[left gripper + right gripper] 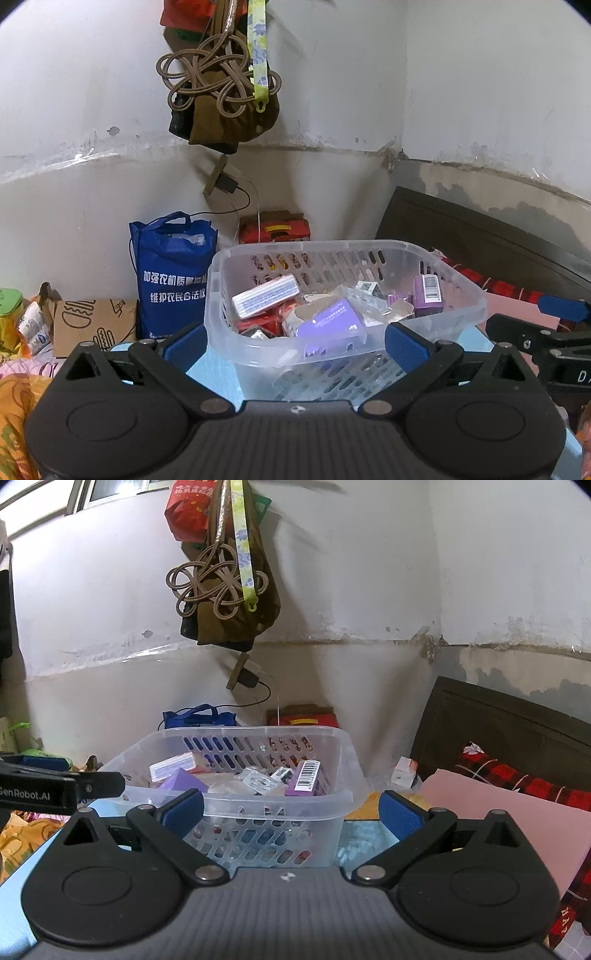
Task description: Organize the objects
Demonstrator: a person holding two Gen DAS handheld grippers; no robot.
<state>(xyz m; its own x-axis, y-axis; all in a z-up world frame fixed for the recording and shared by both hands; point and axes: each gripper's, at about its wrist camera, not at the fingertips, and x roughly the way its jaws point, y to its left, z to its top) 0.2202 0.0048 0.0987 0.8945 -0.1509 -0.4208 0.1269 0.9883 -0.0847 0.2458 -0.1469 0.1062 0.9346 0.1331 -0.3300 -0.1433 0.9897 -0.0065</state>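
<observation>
Clear basket (258, 354) w/ small boxes sits on blue desk (22, 897), far edge. L claw (295, 341) wide, empty, straddling basket's near wall. R claw (291, 812) wide, empty, at its right corner.

dim indoor light | bluish cast | fisheye-bent edges | dark corners

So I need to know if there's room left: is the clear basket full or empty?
Partly full. The clear basket holds a loose pile of small boxes, including a purple box, all lying below its rim.
</observation>
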